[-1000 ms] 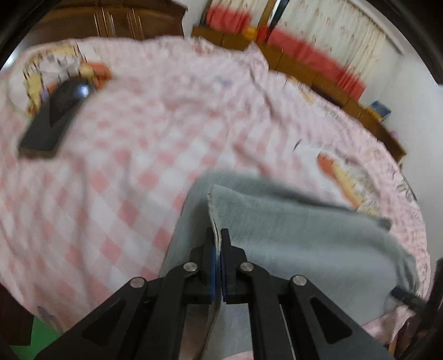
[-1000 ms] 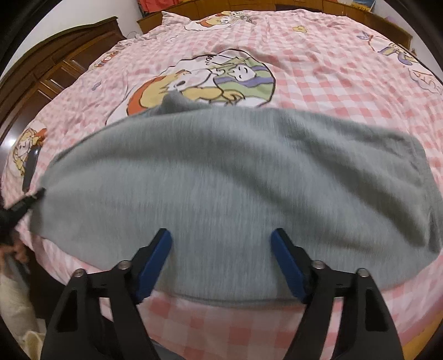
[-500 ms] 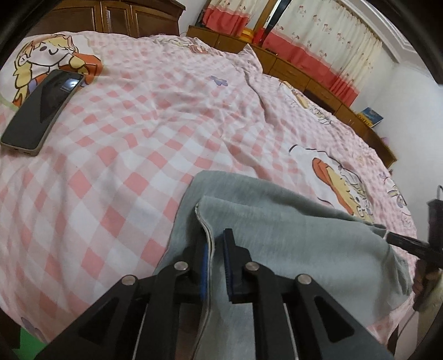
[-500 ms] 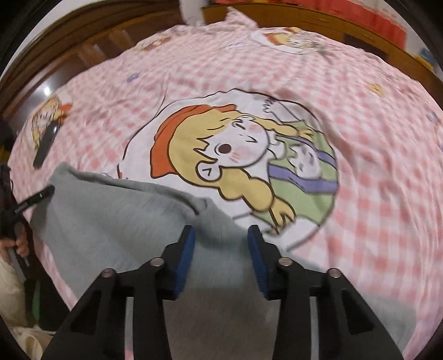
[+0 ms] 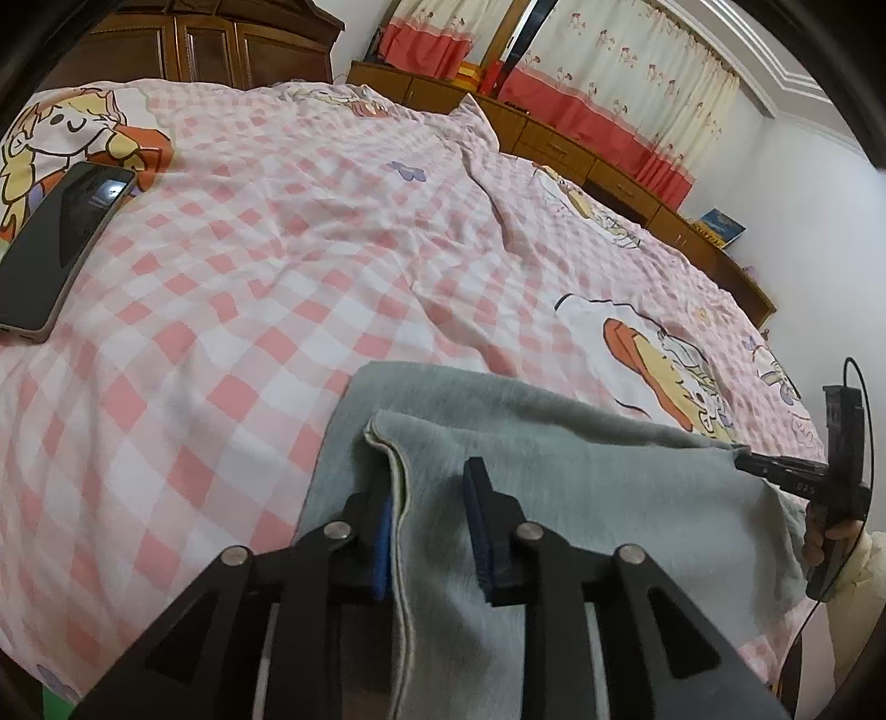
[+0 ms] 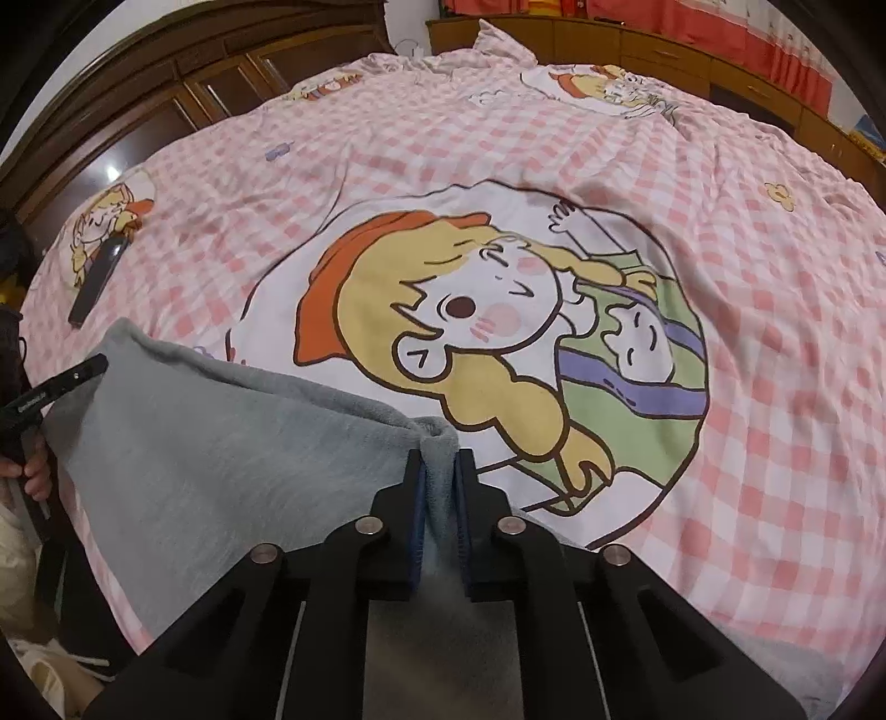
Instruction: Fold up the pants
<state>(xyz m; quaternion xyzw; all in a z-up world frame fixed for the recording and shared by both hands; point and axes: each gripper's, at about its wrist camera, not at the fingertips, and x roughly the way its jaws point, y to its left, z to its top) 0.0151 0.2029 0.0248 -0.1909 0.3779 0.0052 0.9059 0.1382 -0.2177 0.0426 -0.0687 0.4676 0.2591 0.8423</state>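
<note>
Right wrist: right claw [image 6: 438, 493] pinches pants [image 6: 221, 443], near part hidden.

Grey pants [image 5: 581, 498] lie on a pink-and-white checked bedspread [image 5: 266, 288] beside a black phone [image 5: 61, 249].

This is a bedroom in a home. A wide bed [image 5: 266, 266] is filling most of both views, and a pink and white checked cover [image 6: 775, 387] printed with cartoon children is lying over it. Dark wooden wardrobes [image 5: 221, 50] are standing behind the bed, and a low row of wooden cabinets [image 5: 581, 149] is running along the wall under cream curtains [image 5: 626, 72] with a red band at the bottom. A phone [image 5: 61, 243] is lying on the cover, and a book [image 5: 720, 226] is resting on the cabinets
</note>
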